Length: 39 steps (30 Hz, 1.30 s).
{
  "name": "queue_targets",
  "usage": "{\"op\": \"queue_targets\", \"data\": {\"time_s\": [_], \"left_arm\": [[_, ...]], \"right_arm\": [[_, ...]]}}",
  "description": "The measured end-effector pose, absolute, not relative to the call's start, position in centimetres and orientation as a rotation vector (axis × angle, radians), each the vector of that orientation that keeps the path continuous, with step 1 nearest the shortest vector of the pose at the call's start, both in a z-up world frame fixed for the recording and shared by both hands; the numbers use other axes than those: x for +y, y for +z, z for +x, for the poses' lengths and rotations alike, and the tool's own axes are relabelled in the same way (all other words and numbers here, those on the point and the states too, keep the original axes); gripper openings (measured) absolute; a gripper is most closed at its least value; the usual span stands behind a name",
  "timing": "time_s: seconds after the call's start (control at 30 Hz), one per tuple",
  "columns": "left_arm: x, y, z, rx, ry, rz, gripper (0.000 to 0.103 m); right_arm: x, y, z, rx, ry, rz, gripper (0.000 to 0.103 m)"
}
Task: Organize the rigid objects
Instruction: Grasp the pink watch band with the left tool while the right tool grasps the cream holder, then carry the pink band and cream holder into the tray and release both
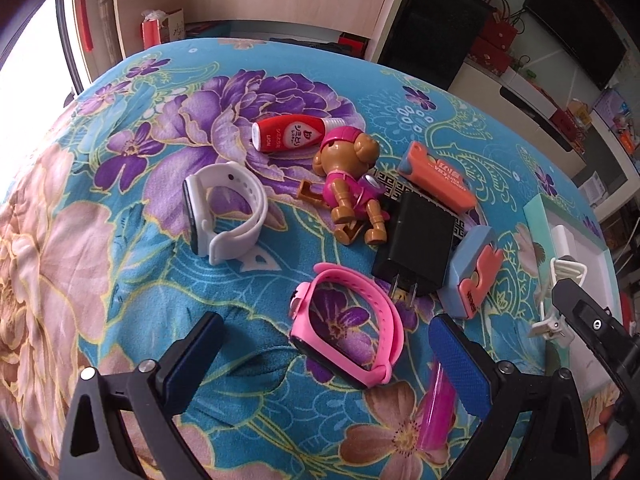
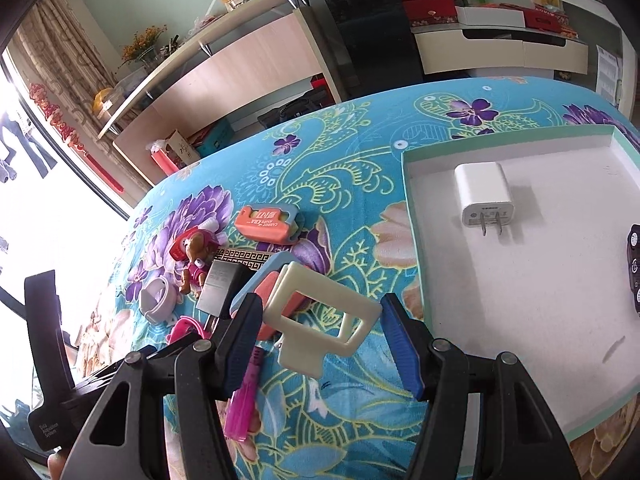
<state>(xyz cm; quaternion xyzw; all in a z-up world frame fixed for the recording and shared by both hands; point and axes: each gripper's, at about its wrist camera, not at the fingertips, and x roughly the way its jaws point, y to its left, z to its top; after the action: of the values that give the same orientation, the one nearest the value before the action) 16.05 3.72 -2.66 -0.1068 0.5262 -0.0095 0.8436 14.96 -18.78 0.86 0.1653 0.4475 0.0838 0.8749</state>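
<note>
My left gripper (image 1: 324, 356) is open, its blue pads either side of a pink watch (image 1: 346, 330) lying on the flowered cloth. Beyond it lie a black charger (image 1: 418, 254), a white watch (image 1: 226, 212), a brown and pink toy dog (image 1: 352, 184), a red bottle (image 1: 292, 134), an orange box (image 1: 438, 178) and a blue and orange case (image 1: 472, 276). My right gripper (image 2: 320, 340) is shut on a cream plastic bracket (image 2: 324, 320) and holds it above the cloth, left of the white tray (image 2: 532, 280). A white charger (image 2: 484, 200) lies in the tray.
A pink translucent tube (image 2: 244, 400) lies on the cloth under my right gripper. A black object (image 2: 634, 268) sits at the tray's right edge. Shelves and a cabinet stand beyond the table's far edge (image 2: 360, 98).
</note>
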Motion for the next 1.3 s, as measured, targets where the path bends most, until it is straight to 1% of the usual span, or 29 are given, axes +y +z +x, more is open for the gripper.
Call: {"op": "queue_targets", "data": {"time_s": [0.13,0.27,0.33,0.37,0.4,0.43,0.47,0.73,1.03,1.3], "left_arm": [[2.8,-2.8,16.1,1.111,-0.022,-0.171,0.102],[2.2,-2.9,16.1,1.111,-0.025,-0.128,0.089],[2.1,-2.9,16.1,1.112,-0.023,-0.115,0.087],[2.1,-2.8,16.1,1.11,-0.024,-0.11,0.08],[2.1,-2.7,16.0,1.104,-0.025,-0.108,0.068],[2.2,-2.6,16.0,1.099,-0.028,-0.111,0.064],[2.1,-2.6,16.2,1.096,-0.034,-0.115,0.062],[2.3,-1.8,15.9,1.062,-0.029,-0.118,0.062],[2.3,2.1,14.9,0.941,-0.04,-0.139,0.062],[-1.9,3.4,14.7,0.874,-0.146,-0.087,0.062]], "right_arm": [[-18.6,0.8,15.0,0.936,0.18,0.341,0.062],[-18.5,0.8,15.0,0.937,0.178,0.34,0.062],[-18.6,0.7,15.0,0.938,0.177,0.343,0.062],[-18.6,0.7,15.0,0.939,0.175,0.344,0.062],[-18.6,0.7,15.0,0.94,0.175,0.344,0.062],[-18.6,0.7,15.0,0.941,0.174,0.344,0.062],[-18.6,0.7,15.0,0.942,0.174,0.345,0.062],[-18.8,0.8,15.0,0.937,0.171,0.349,0.062],[-20.0,2.6,14.2,0.867,0.125,0.352,0.062],[-23.2,3.5,13.6,0.856,-0.043,0.298,0.062]]}}
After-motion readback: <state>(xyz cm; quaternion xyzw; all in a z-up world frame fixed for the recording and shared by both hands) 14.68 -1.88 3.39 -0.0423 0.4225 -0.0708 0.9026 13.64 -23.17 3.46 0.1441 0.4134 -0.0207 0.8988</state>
